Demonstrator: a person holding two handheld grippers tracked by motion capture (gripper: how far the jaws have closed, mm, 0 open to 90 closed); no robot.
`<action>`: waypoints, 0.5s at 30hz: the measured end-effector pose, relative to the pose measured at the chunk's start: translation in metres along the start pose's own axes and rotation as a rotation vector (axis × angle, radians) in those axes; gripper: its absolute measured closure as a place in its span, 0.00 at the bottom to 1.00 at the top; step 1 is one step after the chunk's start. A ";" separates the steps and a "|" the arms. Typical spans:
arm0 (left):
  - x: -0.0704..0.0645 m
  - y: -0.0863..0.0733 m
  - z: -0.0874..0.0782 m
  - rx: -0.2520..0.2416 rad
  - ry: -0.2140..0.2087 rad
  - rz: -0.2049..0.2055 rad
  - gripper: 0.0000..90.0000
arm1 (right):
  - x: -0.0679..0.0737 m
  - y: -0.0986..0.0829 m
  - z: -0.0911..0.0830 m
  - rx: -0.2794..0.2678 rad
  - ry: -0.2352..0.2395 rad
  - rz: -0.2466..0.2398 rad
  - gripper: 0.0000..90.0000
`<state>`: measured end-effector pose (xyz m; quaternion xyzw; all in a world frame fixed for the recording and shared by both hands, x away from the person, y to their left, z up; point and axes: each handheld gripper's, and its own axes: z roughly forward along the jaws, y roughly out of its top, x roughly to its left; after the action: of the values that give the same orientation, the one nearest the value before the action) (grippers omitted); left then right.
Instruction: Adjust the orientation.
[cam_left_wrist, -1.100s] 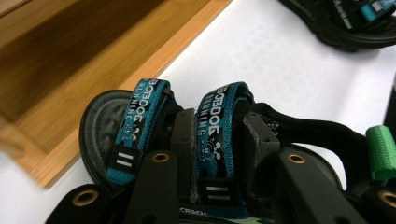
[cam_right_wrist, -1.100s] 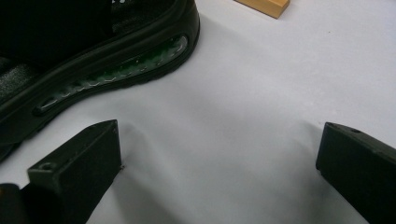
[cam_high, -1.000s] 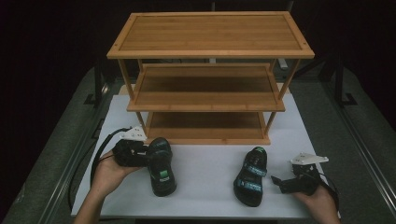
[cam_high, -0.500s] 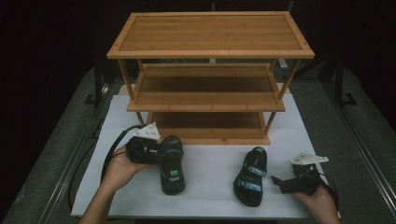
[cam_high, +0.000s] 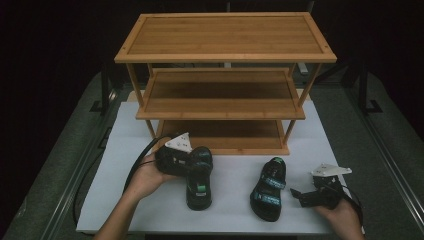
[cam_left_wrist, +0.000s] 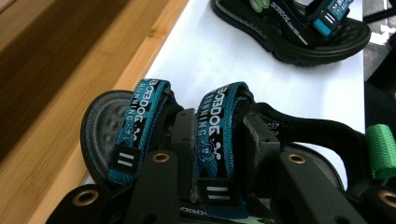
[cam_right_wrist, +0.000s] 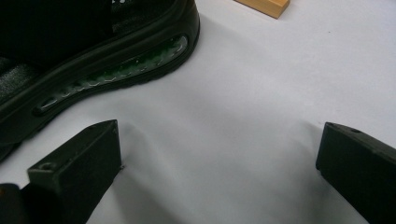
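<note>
On the white worktop (cam_high: 115, 165), near the front edge, the left hand-held gripper (cam_left_wrist: 212, 135) is closed on the teal strap of a black rubber sandal (cam_high: 199, 179). To the right, the right hand-held gripper (cam_high: 302, 196) rests wide open and empty just beside the second black sandal (cam_high: 269, 188). Behind both stands a three-tier bamboo shoe rack (cam_high: 225, 55).

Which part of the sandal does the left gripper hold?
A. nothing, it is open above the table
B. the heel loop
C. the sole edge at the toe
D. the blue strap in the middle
D: in the left gripper view, the left gripper has its jaws closed on either side of the middle blue strap of the sandal.
</note>
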<state>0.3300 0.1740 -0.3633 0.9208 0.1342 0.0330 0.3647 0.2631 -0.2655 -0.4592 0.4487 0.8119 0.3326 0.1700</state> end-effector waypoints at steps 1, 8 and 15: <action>0.000 0.001 0.002 0.002 -0.004 0.006 0.77 | 0.000 0.000 0.000 0.000 0.000 0.000 0.00; -0.001 0.003 0.017 0.020 -0.036 0.040 0.77 | 0.000 0.000 0.000 0.000 0.000 -0.001 0.00; 0.000 0.001 0.023 0.024 -0.052 0.037 0.77 | 0.000 0.000 0.000 0.000 0.000 0.000 0.00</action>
<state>0.3334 0.1578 -0.3798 0.9280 0.1081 0.0141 0.3563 0.2631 -0.2655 -0.4593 0.4485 0.8119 0.3327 0.1701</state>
